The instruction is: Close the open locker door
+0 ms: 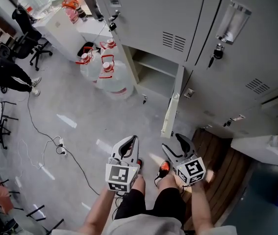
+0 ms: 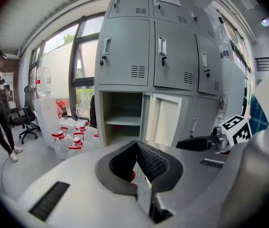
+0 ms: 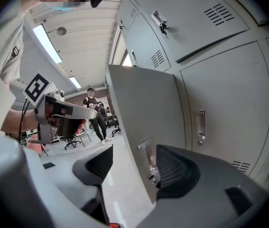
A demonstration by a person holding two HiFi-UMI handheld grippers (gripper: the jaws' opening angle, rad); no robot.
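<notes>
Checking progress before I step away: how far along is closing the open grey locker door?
Nothing done yet: the grey metal locker door stands wide open from its shelved compartment. In hand: the right gripper, jaws apart, sits near the door's free edge. Left: swinging it shut.

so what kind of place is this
Probably a staff locker area beside an open office: a bank of grey metal lockers, one lower door open; wheeled office chairs; large red-capped water jugs standing beside the lockers.
</notes>
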